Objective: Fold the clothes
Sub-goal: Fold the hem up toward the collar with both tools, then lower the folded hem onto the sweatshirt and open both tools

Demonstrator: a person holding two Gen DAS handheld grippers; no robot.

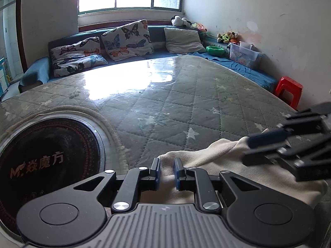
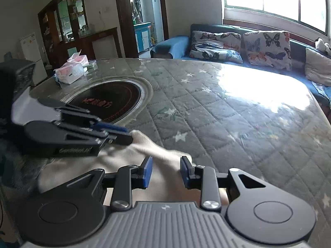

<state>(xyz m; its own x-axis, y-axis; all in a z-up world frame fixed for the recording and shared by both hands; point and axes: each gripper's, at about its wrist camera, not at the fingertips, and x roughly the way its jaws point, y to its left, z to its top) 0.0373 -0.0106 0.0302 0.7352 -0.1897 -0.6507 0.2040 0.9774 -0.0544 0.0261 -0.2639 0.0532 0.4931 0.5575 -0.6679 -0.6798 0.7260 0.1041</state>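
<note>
A cream cloth [image 1: 223, 161] lies bunched at the near edge of the quilted table [image 1: 169, 103]. My left gripper [image 1: 167, 170] is open, its blue pads either side of the cloth's left edge. My right gripper [image 2: 166, 170] is open over the same cloth [image 2: 157, 155], with cloth between its fingers. Each gripper also shows in the other's view: the right one [image 1: 248, 146] at the cloth's right end, the left one [image 2: 129, 134] at its left corner. Neither pinches the cloth.
A round black induction hob [image 1: 47, 157] is set into the table on the left. Tissue packs [image 2: 72, 70] sit beyond it. A sofa with butterfly cushions [image 1: 128, 39] runs along the far side. A red stool [image 1: 289, 90] stands at the right.
</note>
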